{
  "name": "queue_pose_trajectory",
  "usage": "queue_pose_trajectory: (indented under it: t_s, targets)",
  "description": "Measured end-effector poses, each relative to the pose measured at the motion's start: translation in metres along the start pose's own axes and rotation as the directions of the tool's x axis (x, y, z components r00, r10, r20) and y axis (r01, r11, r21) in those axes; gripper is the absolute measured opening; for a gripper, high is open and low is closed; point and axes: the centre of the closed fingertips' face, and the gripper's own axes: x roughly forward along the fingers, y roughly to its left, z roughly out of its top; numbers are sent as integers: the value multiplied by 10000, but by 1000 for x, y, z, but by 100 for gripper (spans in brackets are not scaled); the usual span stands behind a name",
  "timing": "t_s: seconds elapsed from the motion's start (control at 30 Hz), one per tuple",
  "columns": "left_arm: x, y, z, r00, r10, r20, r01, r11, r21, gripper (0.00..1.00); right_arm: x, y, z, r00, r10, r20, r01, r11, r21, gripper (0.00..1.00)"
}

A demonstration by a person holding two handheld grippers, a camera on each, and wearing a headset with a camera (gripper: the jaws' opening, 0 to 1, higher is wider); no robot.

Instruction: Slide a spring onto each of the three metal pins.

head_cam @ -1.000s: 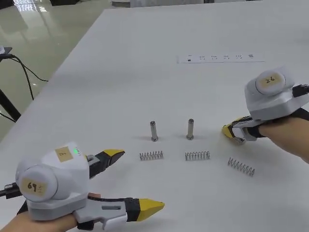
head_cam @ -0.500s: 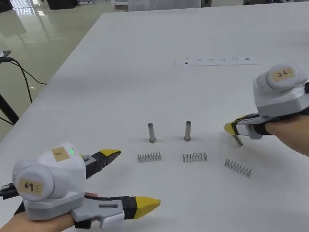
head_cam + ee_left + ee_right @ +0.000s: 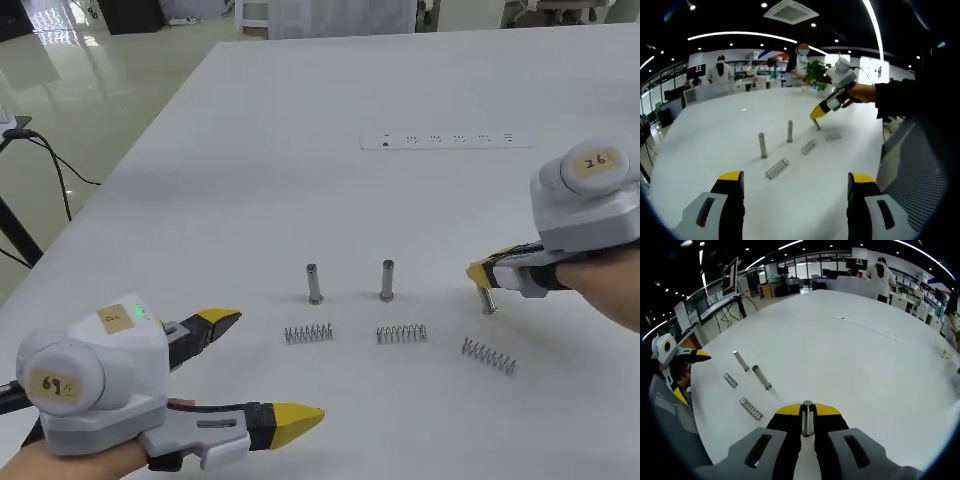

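Two metal pins (image 3: 314,283) (image 3: 387,280) stand upright on the white table (image 3: 300,150). The third pin (image 3: 487,300) is clamped in my right gripper (image 3: 480,272), which is shut on it, and hangs downward just right of them. In the right gripper view this pin (image 3: 807,419) sticks up between the jaws. Three springs (image 3: 308,333) (image 3: 402,333) (image 3: 488,356) lie in a row in front of the pins. My left gripper (image 3: 268,368) is open and holds nothing, near the front left, apart from the leftmost spring (image 3: 777,168).
A white power strip (image 3: 443,140) lies farther back on the table. The table's left edge (image 3: 120,170) drops to a shiny floor with a cable. People stand at desks in the background of both gripper views.
The head view has shifted slightly. My right gripper has tipped its pin more upright, its lower end close to the table. The left gripper has barely moved.
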Motion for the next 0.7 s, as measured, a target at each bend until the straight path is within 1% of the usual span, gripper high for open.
queue_pose_trajectory:
  t_s: [0.33,0.7]
  targets:
    - [-4,-3,2,10000,39,17,-39,9999,128,81,-6,-1,1,9999,-80,136,81,10000,-51,5]
    - [-5,-4,2,10000,15,-34,-14,9998,178,81,-8,-1,0,9999,-85,138,86,9999,-82,5]
